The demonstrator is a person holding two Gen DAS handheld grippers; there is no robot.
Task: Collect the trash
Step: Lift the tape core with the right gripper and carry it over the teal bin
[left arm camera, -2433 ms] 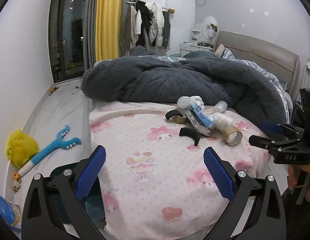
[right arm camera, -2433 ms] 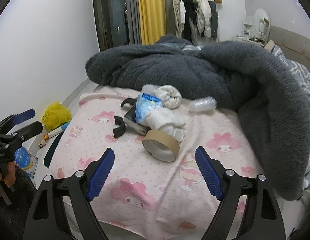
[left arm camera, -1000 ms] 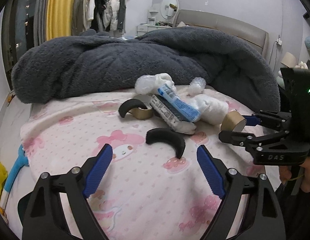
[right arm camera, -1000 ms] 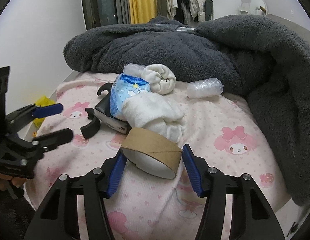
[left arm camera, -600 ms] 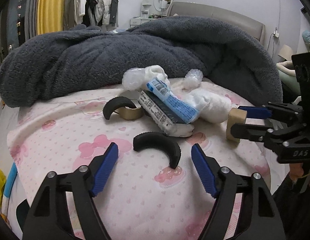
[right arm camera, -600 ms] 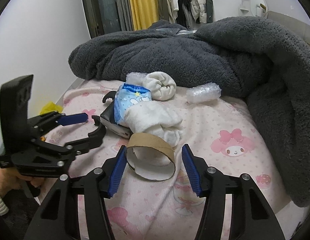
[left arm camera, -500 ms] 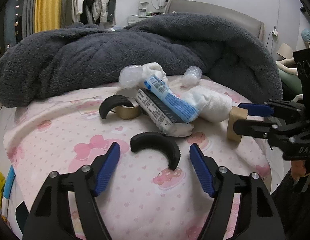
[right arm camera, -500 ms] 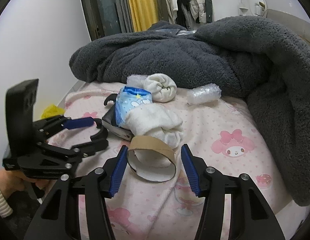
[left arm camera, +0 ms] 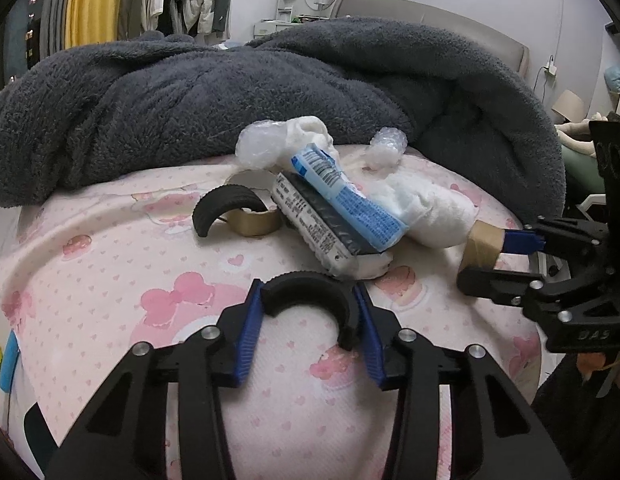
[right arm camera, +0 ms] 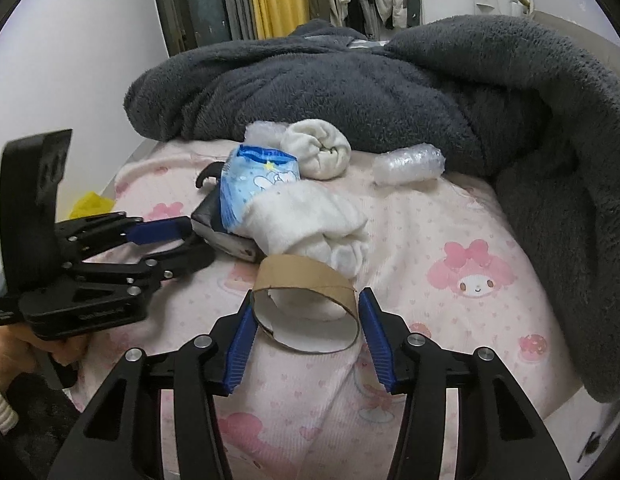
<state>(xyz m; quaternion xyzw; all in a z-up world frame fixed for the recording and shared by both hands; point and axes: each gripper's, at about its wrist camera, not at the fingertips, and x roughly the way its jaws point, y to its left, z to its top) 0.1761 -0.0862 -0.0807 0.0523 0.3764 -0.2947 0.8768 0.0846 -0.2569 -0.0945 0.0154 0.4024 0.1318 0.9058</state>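
Item 1: black curved piece [left arm camera: 308, 292], lying on pink sheet [left arm camera: 110, 280] at bed's near edge, arch up. Our left gripper [left arm camera: 310, 320] has jaws narrowed onto its two ends, pads touching both; grip looks made, lift not yet.

Item 2: cardboard tape core [right arm camera: 306, 308], on its side just beside white cloth bundle [right arm camera: 310, 224]. Our right gripper [right arm camera: 306, 324] brackets it w/ jaws closed to its width, pads against both flanks; core slightly squashed, so we judge it pinched.

Reason for placement: both pcs nearest us, picked first, one per hand.

Remaining trash: blue wrapper [left arm camera: 341, 196], second tape roll [left arm camera: 254, 220], bubble wrap [right arm camera: 407, 166], heaped against grey blanket [left arm camera: 190, 92].
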